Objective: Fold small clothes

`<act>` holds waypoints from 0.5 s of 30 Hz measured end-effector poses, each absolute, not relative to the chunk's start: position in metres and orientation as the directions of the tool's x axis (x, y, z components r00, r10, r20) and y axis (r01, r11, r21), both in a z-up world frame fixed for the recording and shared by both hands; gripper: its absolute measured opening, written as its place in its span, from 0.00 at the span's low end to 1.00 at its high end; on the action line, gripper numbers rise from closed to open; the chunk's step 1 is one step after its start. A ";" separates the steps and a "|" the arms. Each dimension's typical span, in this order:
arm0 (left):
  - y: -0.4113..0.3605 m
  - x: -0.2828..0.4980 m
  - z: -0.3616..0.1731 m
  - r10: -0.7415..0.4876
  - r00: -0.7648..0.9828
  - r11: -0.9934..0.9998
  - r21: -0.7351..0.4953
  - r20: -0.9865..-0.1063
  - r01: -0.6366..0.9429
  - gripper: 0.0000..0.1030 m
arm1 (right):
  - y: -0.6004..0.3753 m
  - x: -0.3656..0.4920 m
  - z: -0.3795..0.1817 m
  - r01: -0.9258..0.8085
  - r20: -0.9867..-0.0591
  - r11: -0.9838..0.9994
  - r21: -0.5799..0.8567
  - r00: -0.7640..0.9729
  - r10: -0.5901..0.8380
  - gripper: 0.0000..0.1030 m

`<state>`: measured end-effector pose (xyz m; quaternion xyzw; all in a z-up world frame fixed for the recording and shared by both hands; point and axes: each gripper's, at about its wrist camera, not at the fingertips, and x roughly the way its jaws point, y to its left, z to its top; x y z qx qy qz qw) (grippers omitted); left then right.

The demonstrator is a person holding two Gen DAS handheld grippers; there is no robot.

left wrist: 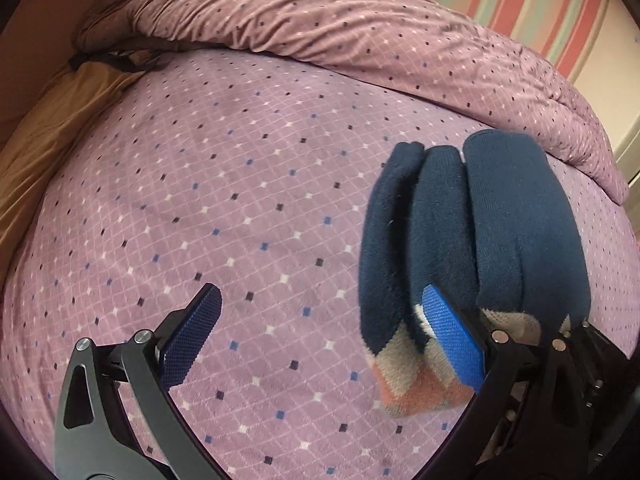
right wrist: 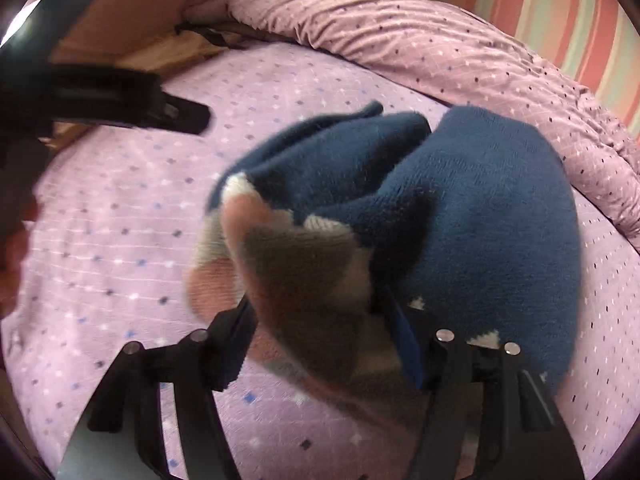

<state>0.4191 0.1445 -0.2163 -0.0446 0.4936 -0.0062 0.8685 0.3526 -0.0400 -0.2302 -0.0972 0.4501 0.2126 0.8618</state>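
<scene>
Navy fuzzy sock bundle with orange-grey cuffs (left wrist: 472, 240) hangs over the lilac checked bedsheet (left wrist: 200, 200), draped on the left gripper (left wrist: 320, 340), which is spread wide; right gripper (right wrist: 320, 336) looks released around the cuff. Next: tuck cuffs, set it down

Both wrist fisheyes look steeply down, close over the purple bedspread (left wrist: 240, 220); each frames the navy socks (right wrist: 480, 208) right of centre, rumpled duvet (left wrist: 360, 28) across the top.
</scene>
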 end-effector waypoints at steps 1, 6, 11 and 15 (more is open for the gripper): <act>0.143 0.421 -0.215 -0.064 0.510 0.995 -0.091 -0.858 -0.028 0.97 | -0.044 0.350 -0.224 -0.458 -0.807 0.888 0.044 0.508 0.302 0.63; 0.122 0.437 -0.206 -0.196 0.483 0.980 -0.194 -0.853 0.055 0.97 | -0.093 0.343 -0.185 -0.417 -0.731 0.902 0.111 0.581 0.358 0.77; 0.087 0.456 -0.221 -0.345 0.408 0.938 -0.304 -0.845 0.164 0.97 | -0.159 0.358 -0.186 -0.293 -0.734 0.951 0.102 0.623 0.270 0.77; 0.055 0.467 -0.254 -0.380 0.328 0.923 -0.334 -0.865 0.191 0.97 | -0.205 0.368 -0.201 -0.178 -0.752 0.976 0.122 0.625 0.208 0.77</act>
